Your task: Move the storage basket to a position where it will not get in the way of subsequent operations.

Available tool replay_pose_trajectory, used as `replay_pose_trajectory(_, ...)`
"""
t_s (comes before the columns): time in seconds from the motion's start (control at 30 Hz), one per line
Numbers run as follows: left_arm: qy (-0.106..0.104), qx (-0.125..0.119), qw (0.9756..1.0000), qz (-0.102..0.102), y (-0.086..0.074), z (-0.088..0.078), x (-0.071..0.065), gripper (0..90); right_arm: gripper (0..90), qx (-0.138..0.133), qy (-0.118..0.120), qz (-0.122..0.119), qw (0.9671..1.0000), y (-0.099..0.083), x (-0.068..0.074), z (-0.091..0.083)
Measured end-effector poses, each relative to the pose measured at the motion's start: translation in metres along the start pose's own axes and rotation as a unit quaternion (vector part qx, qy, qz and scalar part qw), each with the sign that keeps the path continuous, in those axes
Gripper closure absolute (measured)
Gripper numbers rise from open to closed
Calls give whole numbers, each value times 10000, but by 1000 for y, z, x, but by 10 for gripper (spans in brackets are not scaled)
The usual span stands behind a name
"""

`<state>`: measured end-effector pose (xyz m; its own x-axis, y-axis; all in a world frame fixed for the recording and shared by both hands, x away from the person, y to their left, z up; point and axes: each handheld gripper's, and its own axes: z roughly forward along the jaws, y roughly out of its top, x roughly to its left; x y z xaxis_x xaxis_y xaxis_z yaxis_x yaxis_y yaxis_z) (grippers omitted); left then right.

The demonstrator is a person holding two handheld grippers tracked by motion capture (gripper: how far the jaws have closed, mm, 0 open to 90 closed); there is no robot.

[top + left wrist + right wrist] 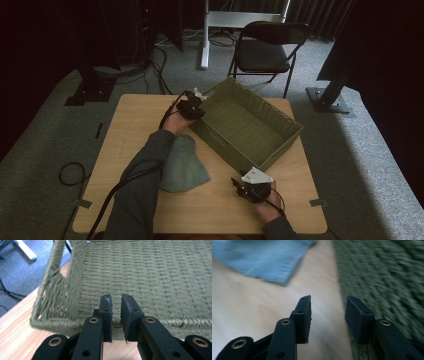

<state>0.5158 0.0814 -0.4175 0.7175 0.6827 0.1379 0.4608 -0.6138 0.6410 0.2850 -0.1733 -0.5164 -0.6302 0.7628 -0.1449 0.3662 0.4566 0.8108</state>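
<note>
Now | left gripper point(116, 320) jaws pinch basket point(155, 272) rim | right gripper point(328, 320) jaws apart, empty, beside basket

On my table point(220, 210), an open-topped green woven basket point(245, 125) sits askew toward the far right corner; a blue-grey cloth point(182, 165) lies rumpled near the middle, just beside it.

Basket point(245, 125): you've got woven olive cord here, coarse and matt.
Table point(130, 130): light wood under your hands, smooth with a soft sheen.
Cloth point(182, 165): soft blue-grey fabric, matt.
Your left gripper point(116, 315): black matt plastic, brass-coloured rivets.
Your right gripper point(328, 315): same black matt plastic.
Chair point(267, 50): dark seat, thin metal frame.
</note>
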Motion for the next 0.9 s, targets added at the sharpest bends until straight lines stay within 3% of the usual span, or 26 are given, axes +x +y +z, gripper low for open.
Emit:
replay_pose_trajectory(0.07, 54, -14, 10000, 40, -9, -8, -1, 800, 574, -38, -229, 212, 9995, 2, -12, -2)
replay_pose_trajectory(0.1, 50, -18, 10000, 28, -12, -10, 0, 799, 575, -47, -219, 290, 9993, 3, -17, -2)
replay_pose_trajectory(0.2, 73, 25, 9999, 70, -18, -16, -1, 799, 574, -8, -413, 265, 9988, 6, -24, 1)
replay_pose_trajectory(0.27, 272, 114, 9994, 182, -21, -19, -3, 800, 586, 2, -473, 312, 9984, 8, -30, 2)
replay_pose_trajectory(0.37, 455, 270, 9984, 197, -26, -20, 0, 797, 602, 44, -538, 370, 9979, 11, -41, 5)
replay_pose_trajectory(0.47, 499, 216, 9985, 56, -32, -21, 5, 768, 609, 95, -653, 317, 9973, 15, -51, 11)
replay_pose_trajectory(0.53, 464, 54, 9989, -34, -36, -24, 8, 734, 613, 125, -707, 343, 9968, 18, -59, 15)
replay_pose_trajectory(0.6, 722, -117, 9973, -70, -41, -29, 10, 700, 606, 178, -769, 425, 9960, 20, -67, 19)
replay_pose_trajectory(0.73, 1040, -479, 9921, -522, -58, -42, 23, 633, 578, 212, -908, 668, 9934, 23, -82, 20)
replay_pose_trajectory(0.9, 982, -723, 9862, -1119, -82, -52, 39, 588, 545, -51, -1094, 951, 9894, 18, -86, -1)
